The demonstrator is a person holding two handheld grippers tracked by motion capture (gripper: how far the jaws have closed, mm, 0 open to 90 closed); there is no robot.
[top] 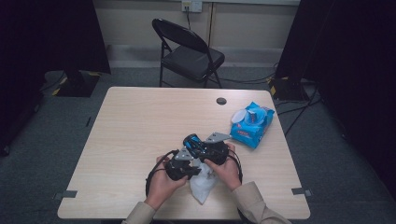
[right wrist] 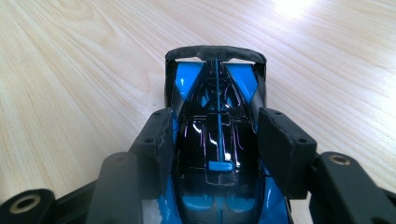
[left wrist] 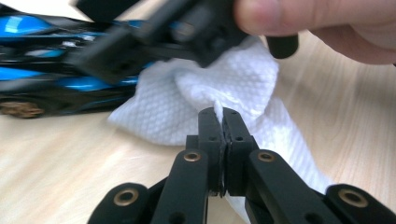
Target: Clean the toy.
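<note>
Dim room with dark curtains at both sides, grey carpet, and a black folding chair standing beyond the far edge of a pale wooden table. On the table's far right lies a blue pack of wet wipes, its flap lifted, well apart from the work. A small round cable hole sits near the far edge.

At the near middle of the table, a person's two forearms in tan sleeves come in from the near side, each hand holding a black gripper. The right gripper is clamped on a blue and black toy race car, its pads pressing the car's two sides around the cockpit, with the car's rear wing pointing away from the camera. In the high view the car shows just beyond the hands. The left gripper has its jaws pressed together on a fold of a white, dimpled wipe; the rest of the wipe drapes down beside and beneath the car, touching the table.

Judging from this, the work is wiping the car clean. A wipe is already out of the pack and gripped, and the car is held steady, so the setup is done. Whether any wiping is finished cannot be told; the car's gloss shows no clear dirt. Rubbing the body and setting both things down seem left.
</note>
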